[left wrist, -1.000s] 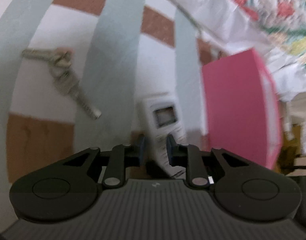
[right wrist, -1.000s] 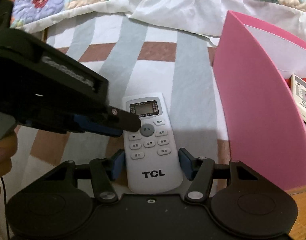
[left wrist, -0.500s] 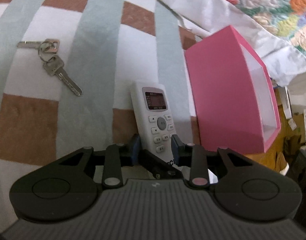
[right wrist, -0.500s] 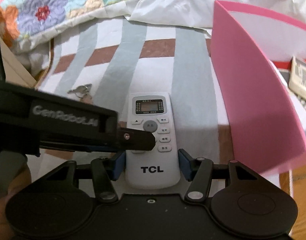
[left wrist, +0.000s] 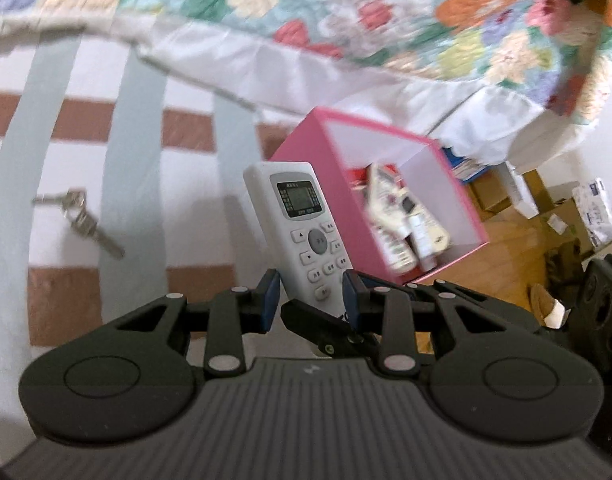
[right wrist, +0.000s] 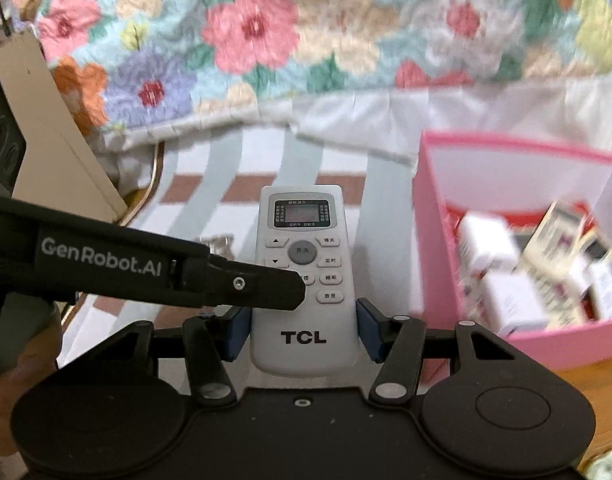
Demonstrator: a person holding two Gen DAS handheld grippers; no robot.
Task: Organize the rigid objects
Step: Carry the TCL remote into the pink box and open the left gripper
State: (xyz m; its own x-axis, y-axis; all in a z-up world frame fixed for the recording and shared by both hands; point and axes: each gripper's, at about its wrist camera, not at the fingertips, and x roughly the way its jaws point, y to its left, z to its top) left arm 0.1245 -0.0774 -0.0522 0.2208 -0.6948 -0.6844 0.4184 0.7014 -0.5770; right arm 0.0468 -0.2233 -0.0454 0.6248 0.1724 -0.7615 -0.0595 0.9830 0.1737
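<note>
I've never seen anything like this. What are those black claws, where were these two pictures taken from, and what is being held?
There is no robot here. A person holds a two-finger clamp in each hand, and each clamp carries a wide-angle camera looking along its fingers. One picture comes from the left gripper, the other from the right gripper. The right one is clamped on the sides of a white remote. The left jaws have just been opening; the remote shows between them, not visibly pinched. Keys lie on the striped sheet, near a pink box of small packs.
</note>
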